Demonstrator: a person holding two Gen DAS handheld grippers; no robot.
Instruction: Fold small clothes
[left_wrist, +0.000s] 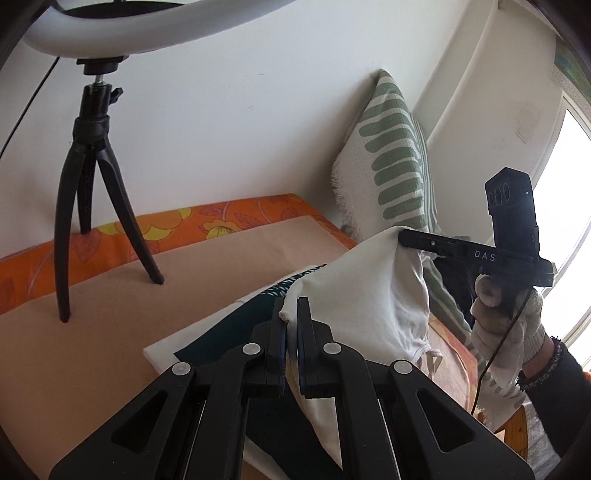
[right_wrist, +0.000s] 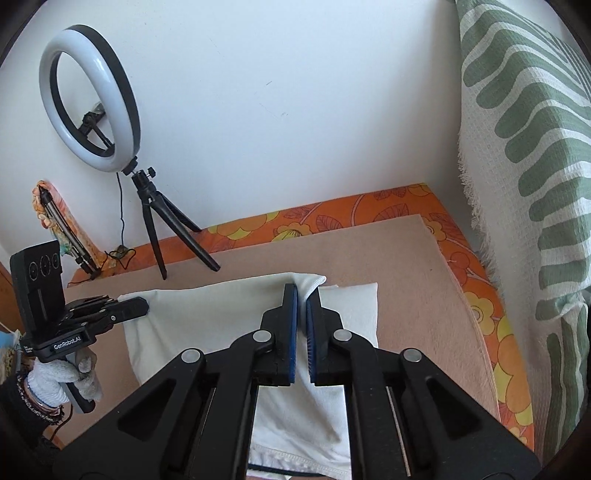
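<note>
One white garment (right_wrist: 207, 314), and it's up off the beige mat (right_wrist: 406, 280), stretched between both tools. The left gripper (left_wrist: 292, 314) has its fingers pinching one edge; the right gripper (right_wrist: 301, 301) pinches the opposite edge, cloth bunched between its blue pads (right_wrist: 292, 332). Judging by this, the fold is mid-swing: one half being carried over, nothing laid flat yet, smoothing and further folds to come. Under the garment lies one more white piece with a dark print (left_wrist: 221, 332). Beyond the mat: one ring light (right_wrist: 90, 99) on one tripod (right_wrist: 166, 229), and one green-striped cushion (right_wrist: 528, 147) to the mat's right.
</note>
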